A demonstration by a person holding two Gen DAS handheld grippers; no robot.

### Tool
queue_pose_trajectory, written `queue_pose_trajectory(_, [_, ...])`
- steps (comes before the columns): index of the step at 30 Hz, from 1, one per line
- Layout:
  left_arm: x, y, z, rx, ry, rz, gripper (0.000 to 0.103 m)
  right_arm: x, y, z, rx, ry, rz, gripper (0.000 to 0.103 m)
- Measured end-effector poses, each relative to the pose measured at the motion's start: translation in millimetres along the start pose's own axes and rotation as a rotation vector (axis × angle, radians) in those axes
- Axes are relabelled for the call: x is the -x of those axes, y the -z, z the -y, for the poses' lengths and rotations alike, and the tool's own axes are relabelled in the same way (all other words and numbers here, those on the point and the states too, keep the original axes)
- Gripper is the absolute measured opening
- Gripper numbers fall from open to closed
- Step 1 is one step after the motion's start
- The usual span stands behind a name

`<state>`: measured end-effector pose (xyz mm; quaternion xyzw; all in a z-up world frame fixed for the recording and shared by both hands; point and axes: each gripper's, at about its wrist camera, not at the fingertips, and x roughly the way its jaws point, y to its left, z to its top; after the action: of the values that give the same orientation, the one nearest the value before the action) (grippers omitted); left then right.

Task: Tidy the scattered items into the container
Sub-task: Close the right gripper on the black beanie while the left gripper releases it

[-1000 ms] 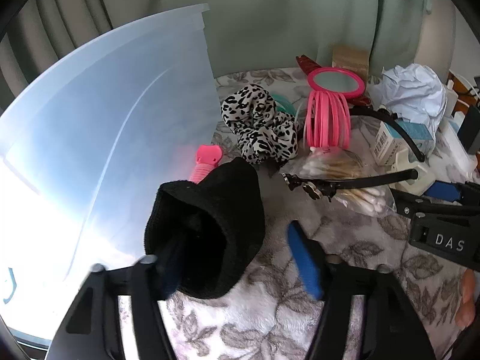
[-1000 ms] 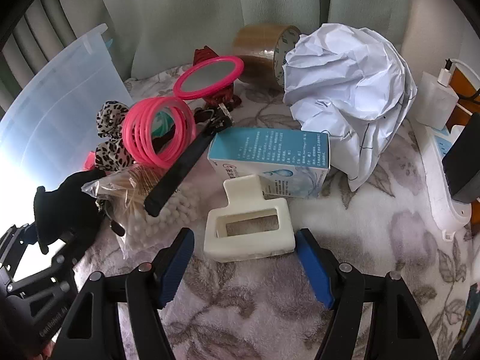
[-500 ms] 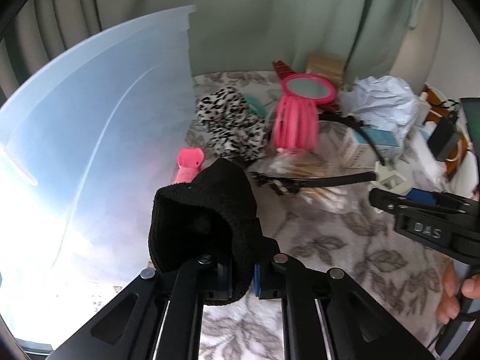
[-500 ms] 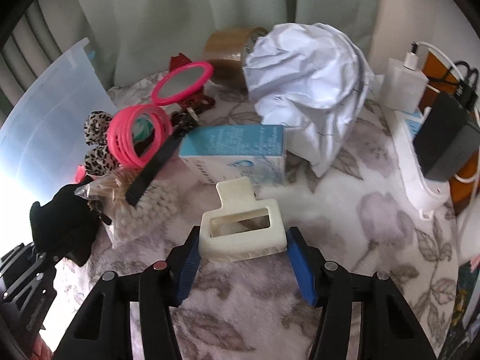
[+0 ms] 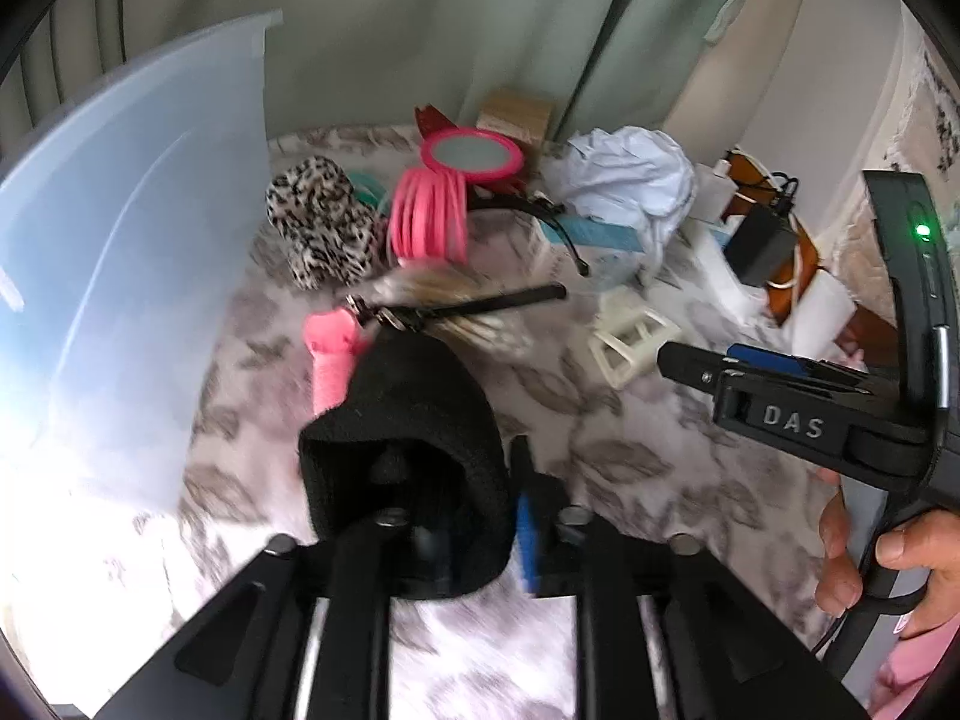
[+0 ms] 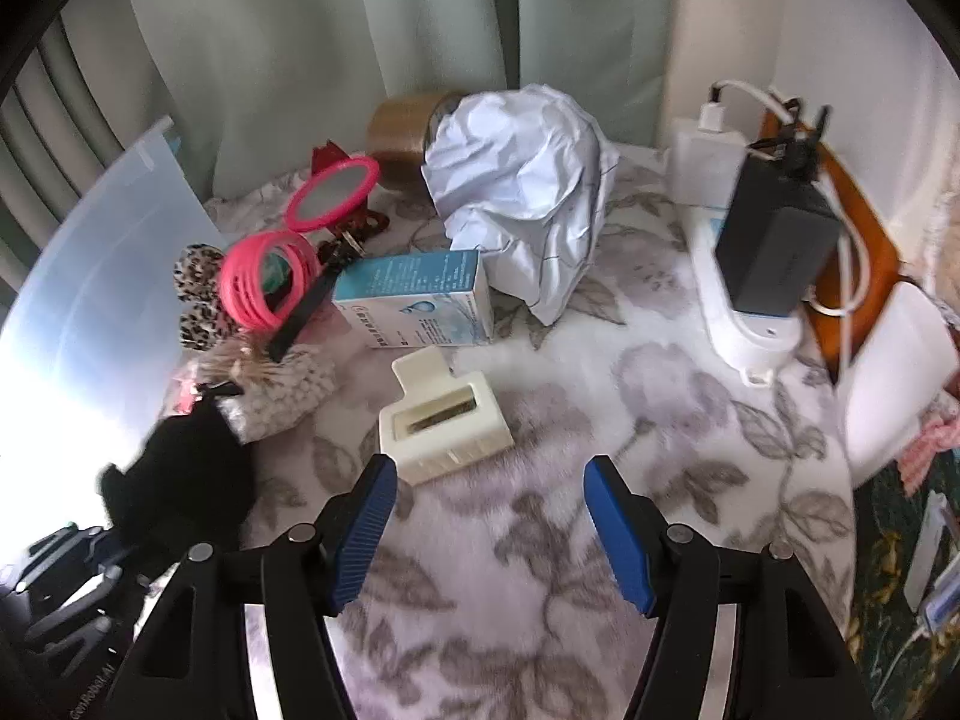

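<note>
A black knitted cloth (image 5: 408,450) hangs over the hidden left finger of my left gripper (image 5: 456,516), filling the gap up to the blue right pad (image 5: 525,531). The jaws are opening. The translucent container (image 5: 90,270) stands close on the left. In the right wrist view my right gripper (image 6: 492,534) is open and still opening, with nothing between its fingers. A cream plastic clip (image 6: 444,420) lies on the blanket just beyond its fingertips. The black cloth (image 6: 186,480) and the left gripper (image 6: 78,588) show at the lower left.
Scattered on the floral blanket: a pink handle (image 5: 330,360), leopard scrunchie (image 5: 318,222), pink bangles (image 5: 429,216), pink mirror (image 5: 471,153), cotton swab bag (image 6: 282,384), black strap (image 5: 480,306), blue box (image 6: 420,300), crumpled paper (image 6: 522,192). A charger block (image 6: 774,252) sits right.
The left gripper shut on the black cloth, then opened partway, and its view swung right. The right gripper narrowed around the cream clip, then widened and drew back; the clip now lies ahead, turned.
</note>
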<state>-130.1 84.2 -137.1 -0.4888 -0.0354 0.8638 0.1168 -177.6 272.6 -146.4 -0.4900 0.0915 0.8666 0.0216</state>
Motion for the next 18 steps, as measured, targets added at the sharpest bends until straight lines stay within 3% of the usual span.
queue_pose_trajectory(3, [14.4,2.1,-1.1,0.0,-0.007,0.017,0.052,28.7,10.8,7.1,-0.006,-0.039,0.026,0.069])
queue_pose_trajectory(11, [59.5,12.8,-31.3,0.051,-0.037,0.106,0.056,42.7,17.0,-25.3,0.001,-0.199,0.045,0.069])
queue_pose_trajectory(18, [64.2,21.0,-64.4,0.135,-0.093,0.109,0.059,15.9,17.0,-76.6,0.022,-0.37,-0.054,0.069])
